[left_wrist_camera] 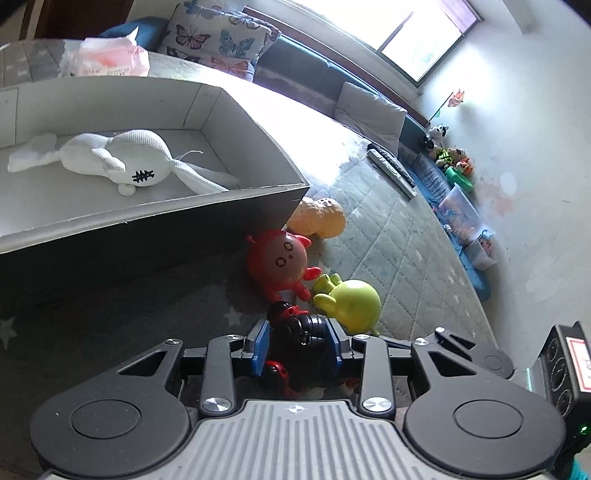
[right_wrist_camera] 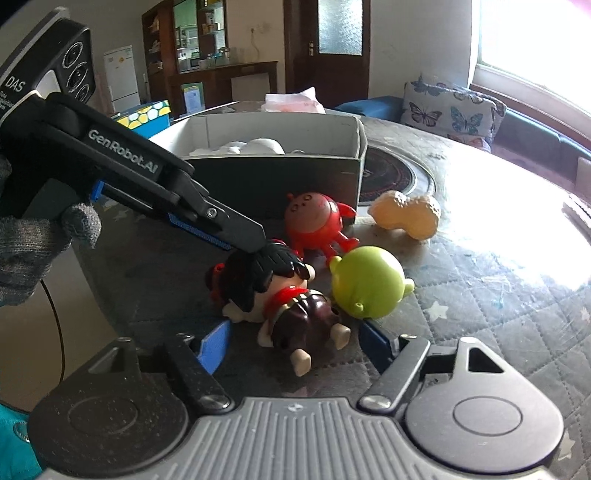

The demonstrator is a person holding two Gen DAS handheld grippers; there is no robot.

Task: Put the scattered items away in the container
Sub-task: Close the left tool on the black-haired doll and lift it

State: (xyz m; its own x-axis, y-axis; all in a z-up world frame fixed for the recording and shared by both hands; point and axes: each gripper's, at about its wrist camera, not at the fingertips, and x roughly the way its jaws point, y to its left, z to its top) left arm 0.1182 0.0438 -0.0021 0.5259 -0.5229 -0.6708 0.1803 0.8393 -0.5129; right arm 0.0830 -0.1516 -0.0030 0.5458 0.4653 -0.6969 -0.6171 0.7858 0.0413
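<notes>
A black-haired doll figure (right_wrist_camera: 280,295) lies on the quilted table, also in the left wrist view (left_wrist_camera: 299,332). My left gripper (left_wrist_camera: 295,345) has its blue pads closed on the doll's head; it shows in the right wrist view (right_wrist_camera: 243,240) touching the hair. My right gripper (right_wrist_camera: 295,341) is open, its pads either side of the doll's body. Beside it lie a red toy (left_wrist_camera: 279,260) (right_wrist_camera: 314,218), a green toy (left_wrist_camera: 351,301) (right_wrist_camera: 369,282) and a peanut-shaped toy (left_wrist_camera: 323,218) (right_wrist_camera: 410,214). The grey box (left_wrist_camera: 155,218) (right_wrist_camera: 277,173) holds a white plush (left_wrist_camera: 125,158).
Remote controls (left_wrist_camera: 391,168) lie farther back on the table. A butterfly cushion (left_wrist_camera: 221,35) and a pink bag (left_wrist_camera: 107,57) sit behind the box. Small toys and a plastic bin (left_wrist_camera: 461,206) line the wall by the sofa.
</notes>
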